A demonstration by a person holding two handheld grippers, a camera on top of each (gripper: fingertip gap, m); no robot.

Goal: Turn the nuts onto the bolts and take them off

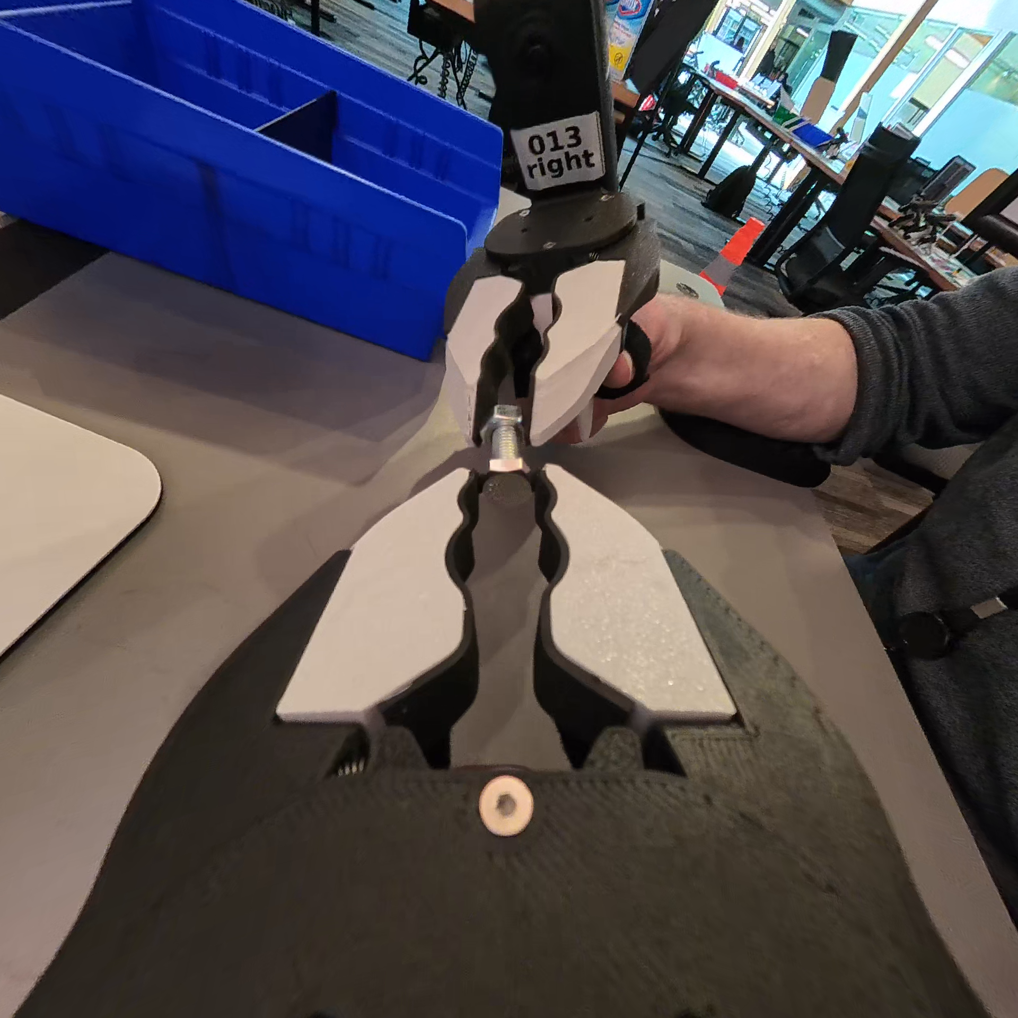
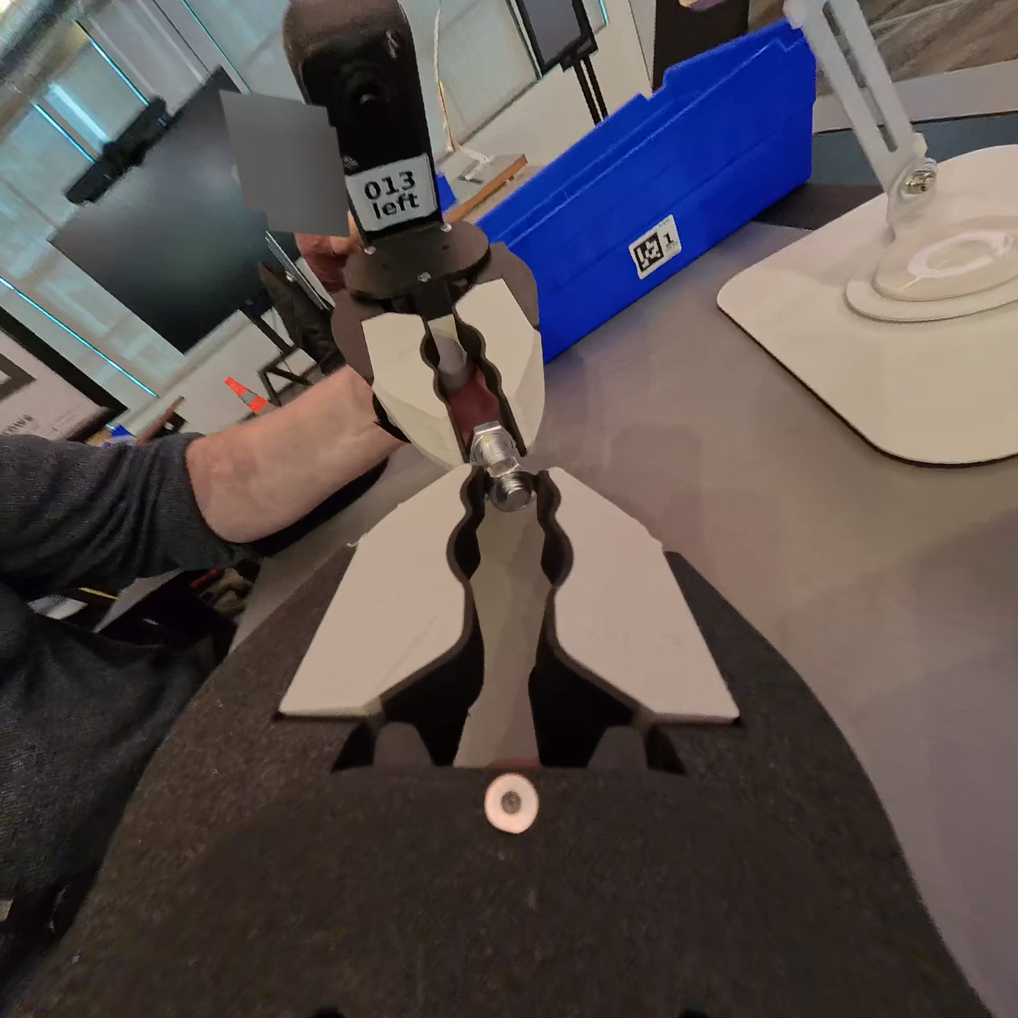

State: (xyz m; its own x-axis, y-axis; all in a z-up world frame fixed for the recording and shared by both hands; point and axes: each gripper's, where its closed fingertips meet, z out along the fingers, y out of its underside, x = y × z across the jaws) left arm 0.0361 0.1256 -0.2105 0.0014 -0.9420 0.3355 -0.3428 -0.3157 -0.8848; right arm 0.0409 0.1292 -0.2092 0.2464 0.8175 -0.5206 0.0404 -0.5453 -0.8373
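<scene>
In the left wrist view a blue bin point(image 1: 248, 182) fills the upper left of the frame. At centre the left gripper point(image 1: 505, 478) is closed on a nut point(image 1: 507, 465) (its bolt point(image 1: 499, 435) runs up into the right gripper point(image 1: 498, 424), which clamps the far end). In the right wrist view the pair sits at centre, above the grey table point(image 2: 716, 551).
</scene>
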